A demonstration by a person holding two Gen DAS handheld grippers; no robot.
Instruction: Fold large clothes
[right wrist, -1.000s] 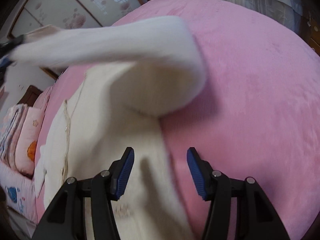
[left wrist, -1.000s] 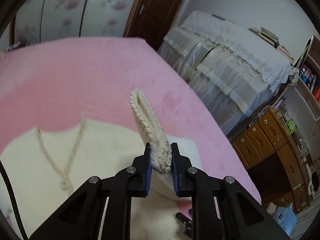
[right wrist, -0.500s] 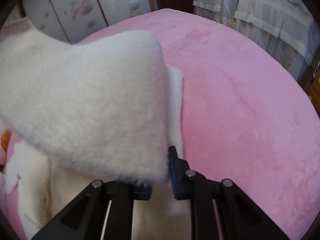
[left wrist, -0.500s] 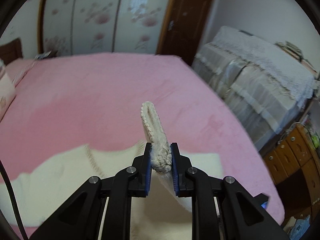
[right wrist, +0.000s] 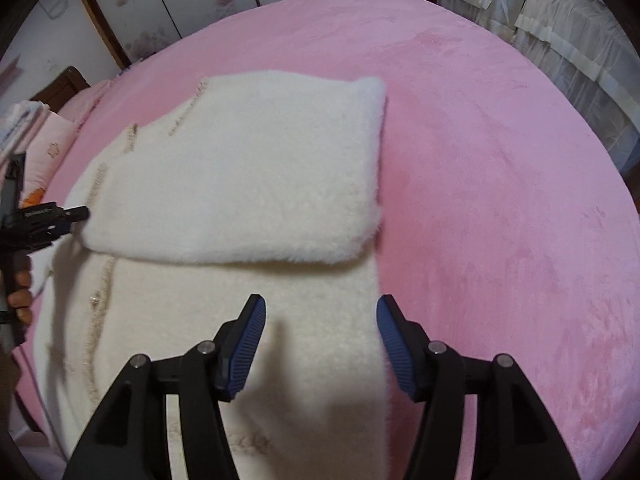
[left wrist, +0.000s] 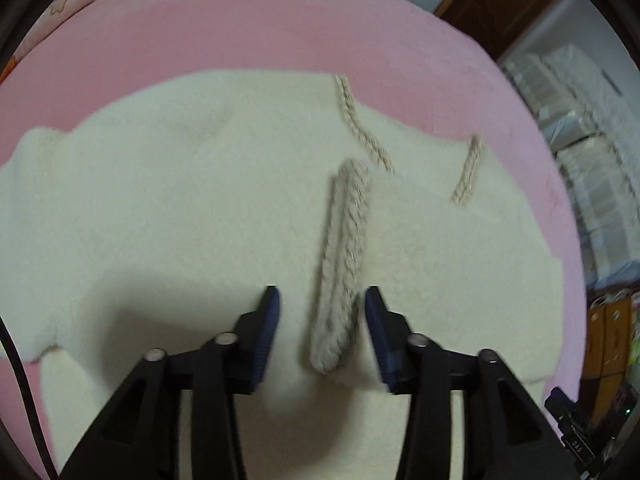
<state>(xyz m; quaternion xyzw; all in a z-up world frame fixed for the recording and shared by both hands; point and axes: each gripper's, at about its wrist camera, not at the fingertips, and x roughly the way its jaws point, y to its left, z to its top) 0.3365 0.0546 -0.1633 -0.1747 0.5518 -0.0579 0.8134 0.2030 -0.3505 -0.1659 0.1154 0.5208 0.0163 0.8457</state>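
A cream fleece garment (left wrist: 168, 216) with braided beige trim lies on the pink bed. In the left wrist view my left gripper (left wrist: 322, 320) is open, its jaws apart on either side of the braided cuff (left wrist: 344, 264), which rests on the garment. In the right wrist view my right gripper (right wrist: 320, 332) is open and empty above the garment (right wrist: 240, 184). A folded-over sleeve flap (right wrist: 256, 168) lies flat across the garment's body. The left gripper (right wrist: 44, 220) shows at the left edge of that view.
The pink bedspread (right wrist: 500, 200) spreads wide to the right of the garment. Pillows (right wrist: 44, 144) lie at the far left. A covered sofa (right wrist: 560, 40) and floral wardrobe doors (right wrist: 208, 4) stand beyond the bed. Wooden drawers (left wrist: 608, 332) stand by the bed's right side.
Both grippers have opened. The left let go of the braided cuff, which now lies on the garment. The right released the fleece sleeve, which has dropped flat across the body.
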